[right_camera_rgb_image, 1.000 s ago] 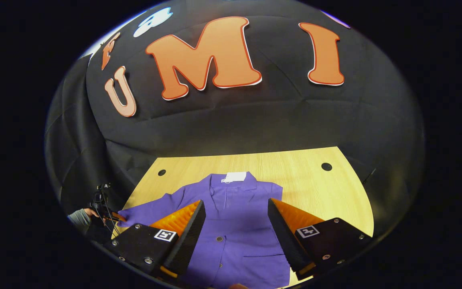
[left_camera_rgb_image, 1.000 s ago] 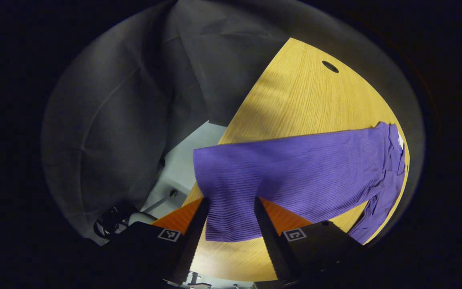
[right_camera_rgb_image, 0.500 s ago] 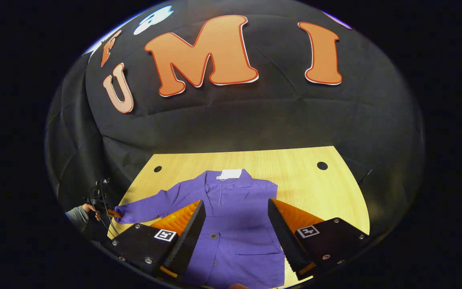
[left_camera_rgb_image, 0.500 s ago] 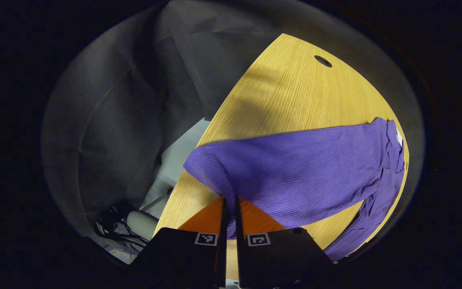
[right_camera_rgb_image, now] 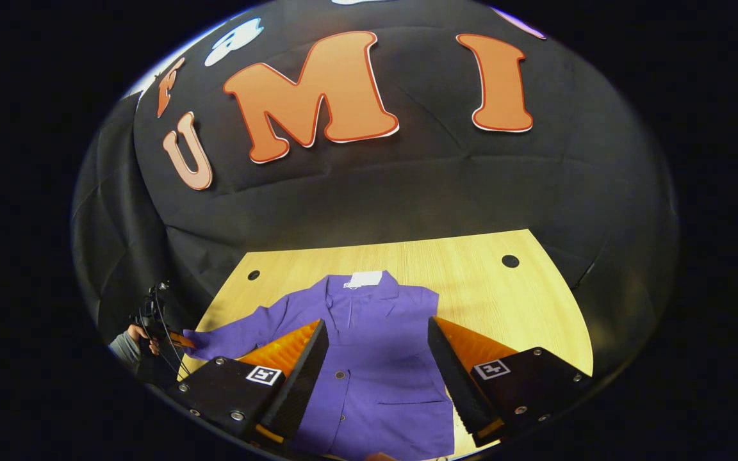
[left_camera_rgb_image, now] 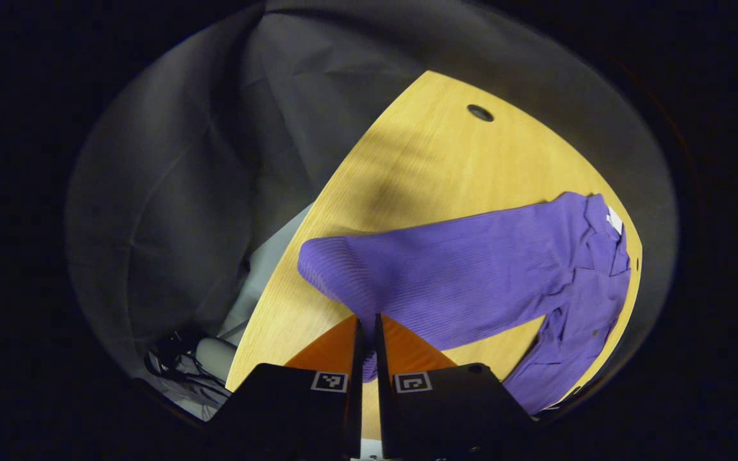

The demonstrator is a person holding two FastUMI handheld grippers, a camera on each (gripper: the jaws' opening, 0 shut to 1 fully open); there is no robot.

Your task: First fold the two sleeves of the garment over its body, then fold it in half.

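Table (right_camera_rgb_image: pixel 471 282): pale wood with a fine straight grain, rounded edge, lying flat. Two small dark round holes are set near its far side, one at the far left (right_camera_rgb_image: pixel 253 275) and one at the far right (right_camera_rgb_image: pixel 510 261). Black cloth wall (right_camera_rgb_image: pixel 407 186) rises directly behind the far edge, hanging in soft creases. Beyond the table's left edge, in the left gripper view, a pale floor (left_camera_rgb_image: pixel 260 275) shows, with a tangle of dark cables and a light rounded object (left_camera_rgb_image: pixel 215 351) that cannot be identified.

Shirt (right_camera_rgb_image: pixel 375 358): purple, ribbed weave, buttoned front, spread flat on the table with the collar toward the far side. A white label (right_camera_rgb_image: pixel 365 278) sits at the collar. A row of small buttons runs down the middle, and a pocket seam shows on the right of the front.

Left sleeve (left_camera_rgb_image: pixel 446 269): extends from the body toward the left edge of the table. Its cuff end bunches into a rounded fold where it is held.

Left gripper (left_camera_rgb_image: pixel 365 346): fingers brought together, clamped on the cuff of that sleeve. In the right gripper view it appears at the far left, held by a hand (right_camera_rgb_image: pixel 133 334) in a grey cuff.

Right gripper (right_camera_rgb_image: pixel 378 358): fingers spread wide, holding nothing, poised above the shirt front. No other object lies on the table between the grippers and the shirt.
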